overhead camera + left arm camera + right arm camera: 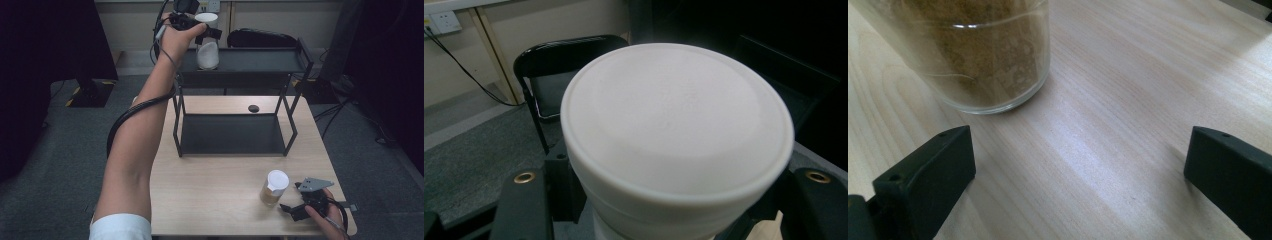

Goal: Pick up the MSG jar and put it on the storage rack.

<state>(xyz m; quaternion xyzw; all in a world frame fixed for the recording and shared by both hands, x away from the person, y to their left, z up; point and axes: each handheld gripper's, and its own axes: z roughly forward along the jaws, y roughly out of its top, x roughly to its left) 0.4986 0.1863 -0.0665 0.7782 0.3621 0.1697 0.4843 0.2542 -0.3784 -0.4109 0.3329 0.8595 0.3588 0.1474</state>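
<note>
Gripping a smooth white-lidded jar, left fingers clench it; right fingers spread apart.

The person wears a short white sleeve. Each claw is black, the left claw with brass-ringed screw holes (one per jaw). A thick black cable trails off; the right claw carries a grey three-cornered plate.

On the table: rack across the far half, jar toward the near right corner, right gripper just right of that jar and apart from it, small disc behind the rack's lower shelf. On the rack's top shelf, at its left end: white-lidded jar, clasped in the left gripper from the left. Beyond the rack: folding chair on the floor.
</note>
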